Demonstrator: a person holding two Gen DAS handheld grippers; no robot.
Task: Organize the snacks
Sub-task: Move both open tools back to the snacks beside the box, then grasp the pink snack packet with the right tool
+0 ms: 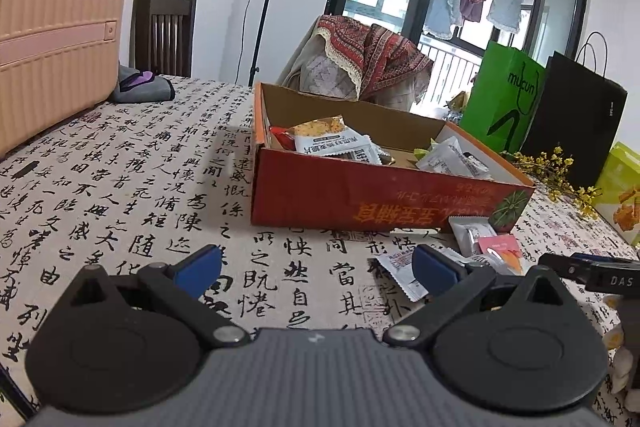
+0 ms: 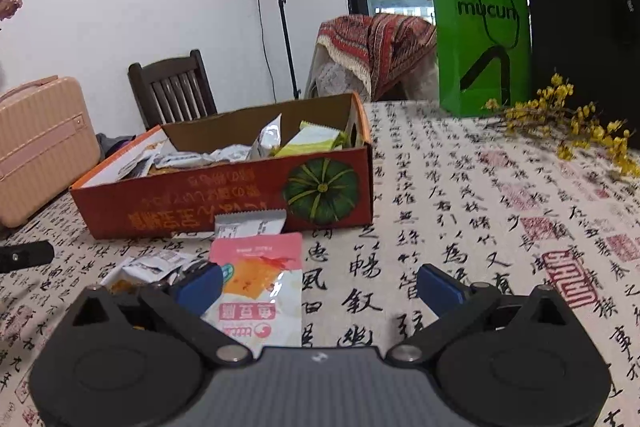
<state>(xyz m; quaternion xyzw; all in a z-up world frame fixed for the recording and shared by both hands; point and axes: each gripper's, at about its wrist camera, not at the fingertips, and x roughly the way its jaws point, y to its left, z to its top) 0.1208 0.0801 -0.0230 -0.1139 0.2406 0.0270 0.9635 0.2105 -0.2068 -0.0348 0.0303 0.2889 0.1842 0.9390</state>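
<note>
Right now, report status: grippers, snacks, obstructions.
Left gripper open, empty. Right gripper open over pink snack packet. Loose packets on tablecloth before the red pumpkin box. Nothing blocking.

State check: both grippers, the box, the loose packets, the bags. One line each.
left gripper: open, empty, above the tablecloth
right gripper: open, holding nothing, pink packet under its left finger
cardboard box: open top, several snack packets inside
pink packet: flat on the table, outside the box
white packets: loose on the table before the box
green bag: upright
black bag: upright
suitcase: shut
</note>
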